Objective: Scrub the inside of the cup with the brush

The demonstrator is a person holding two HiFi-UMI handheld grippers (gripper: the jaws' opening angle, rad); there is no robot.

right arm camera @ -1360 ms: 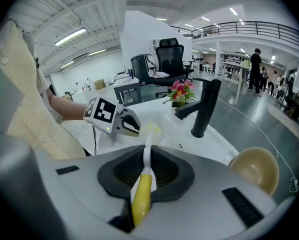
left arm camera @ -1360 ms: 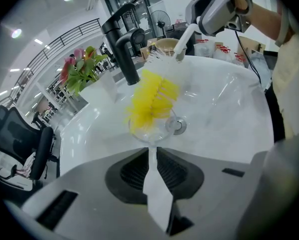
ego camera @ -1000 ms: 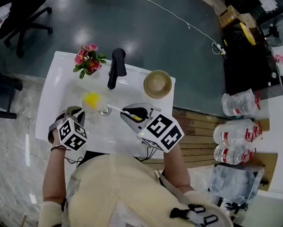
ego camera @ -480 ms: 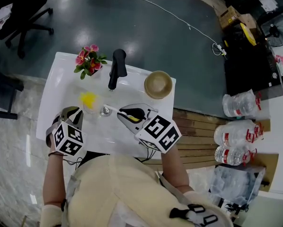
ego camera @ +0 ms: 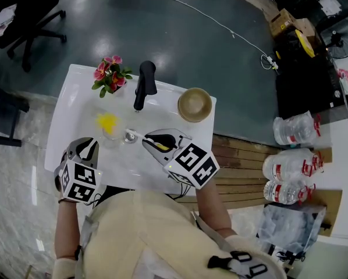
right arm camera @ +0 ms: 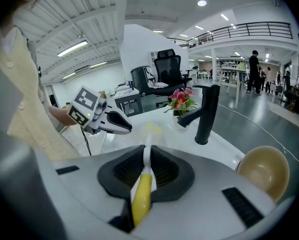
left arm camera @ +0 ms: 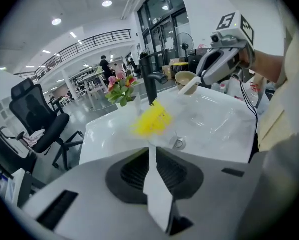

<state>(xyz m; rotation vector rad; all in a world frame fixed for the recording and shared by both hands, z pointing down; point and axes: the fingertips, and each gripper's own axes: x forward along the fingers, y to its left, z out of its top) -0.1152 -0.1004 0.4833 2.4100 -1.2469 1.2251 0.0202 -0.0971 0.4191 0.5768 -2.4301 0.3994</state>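
Left gripper [ego camera: 85, 146] back off cup [ego camera: 108, 127] (jaws together) — right gripper [ego camera: 153, 141] tight on brush [ego camera: 134, 133]

The brush [left arm camera: 152, 119] is blurred, its yellow head lacking clear outline.

The right gripper [right arm camera: 147, 159] has its jaws pressed on the yellow-and-white brush handle [right arm camera: 141, 201]. Far left hovers the left gripper [right arm camera: 122, 126]. To the right stand a black faucet [right arm camera: 207, 115] and a tan bowl [right arm camera: 263, 173].
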